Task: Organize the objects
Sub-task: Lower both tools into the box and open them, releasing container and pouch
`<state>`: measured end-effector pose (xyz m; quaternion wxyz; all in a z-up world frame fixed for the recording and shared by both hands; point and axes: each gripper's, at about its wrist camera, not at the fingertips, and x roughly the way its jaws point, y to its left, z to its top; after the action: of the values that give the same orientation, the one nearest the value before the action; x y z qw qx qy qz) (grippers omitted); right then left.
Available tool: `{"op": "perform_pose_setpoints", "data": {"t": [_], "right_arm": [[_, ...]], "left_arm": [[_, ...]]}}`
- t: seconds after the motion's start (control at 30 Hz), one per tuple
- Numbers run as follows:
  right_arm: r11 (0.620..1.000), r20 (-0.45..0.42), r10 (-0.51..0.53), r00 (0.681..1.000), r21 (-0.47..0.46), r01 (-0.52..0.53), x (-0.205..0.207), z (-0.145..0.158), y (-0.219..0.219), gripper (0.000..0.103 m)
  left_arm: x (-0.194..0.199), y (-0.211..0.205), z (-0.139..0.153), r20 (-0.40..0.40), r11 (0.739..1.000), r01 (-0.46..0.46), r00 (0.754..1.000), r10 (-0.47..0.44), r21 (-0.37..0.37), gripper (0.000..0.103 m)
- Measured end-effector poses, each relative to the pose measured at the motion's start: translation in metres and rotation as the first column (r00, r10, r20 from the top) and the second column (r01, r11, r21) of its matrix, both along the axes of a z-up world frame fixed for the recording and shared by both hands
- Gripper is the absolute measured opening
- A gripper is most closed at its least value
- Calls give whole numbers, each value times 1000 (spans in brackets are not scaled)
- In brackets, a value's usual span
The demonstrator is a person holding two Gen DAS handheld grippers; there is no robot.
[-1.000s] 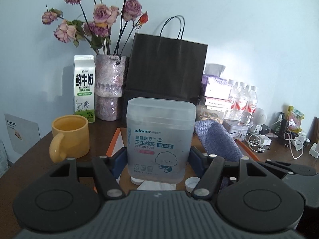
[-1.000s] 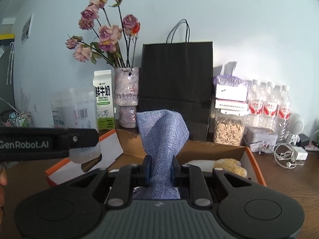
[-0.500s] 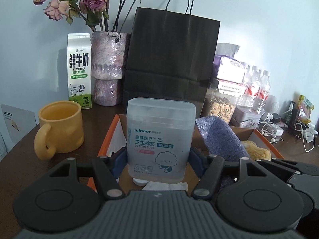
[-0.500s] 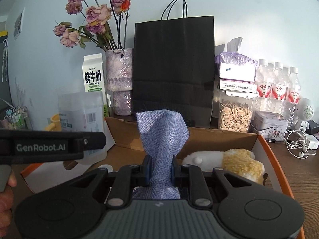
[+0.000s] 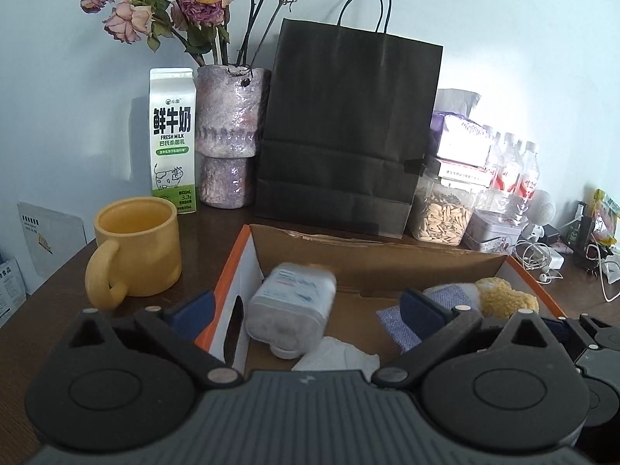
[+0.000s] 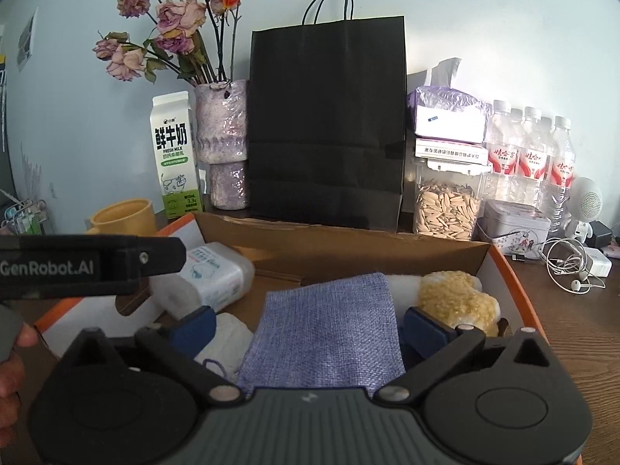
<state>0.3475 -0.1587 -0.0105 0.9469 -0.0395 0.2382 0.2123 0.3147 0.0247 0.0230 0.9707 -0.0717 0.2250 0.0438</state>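
Observation:
An orange-edged cardboard box [image 5: 372,259] stands on the dark table. The clear cotton-bud container [image 5: 290,304] lies on its side in the box's left end, also in the right wrist view [image 6: 211,277]. The blue-purple cloth pouch [image 6: 329,329] lies flat in the box beside a yellow and white plush toy [image 6: 453,298]. My left gripper [image 5: 306,310] is open and empty above the container. My right gripper [image 6: 308,327] is open and empty, its fingers on either side of the pouch. A white cloth [image 5: 337,356] lies at the box's near side.
A yellow mug [image 5: 135,248] stands left of the box. Behind it are a milk carton [image 5: 172,139], a vase of dried roses [image 5: 228,139], a black paper bag [image 5: 345,135], a seed jar [image 6: 445,205], water bottles [image 6: 531,155], a tin and cables [image 6: 569,267].
Both grippers opened. The cotton-bud container dropped from the left gripper and lies tipped in the box. The pouch left the right gripper and lies flat in the box.

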Motion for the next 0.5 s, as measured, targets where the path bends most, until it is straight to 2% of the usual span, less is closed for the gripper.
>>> {"op": "perform_pose_setpoints", "data": {"t": [0.5], "right_arm": [[1000,48,-10,999,2,10,-13,10,-6,103]], "left_arm": [[-10,-4,8,34,1000,13,999,-14,3,103]]}}
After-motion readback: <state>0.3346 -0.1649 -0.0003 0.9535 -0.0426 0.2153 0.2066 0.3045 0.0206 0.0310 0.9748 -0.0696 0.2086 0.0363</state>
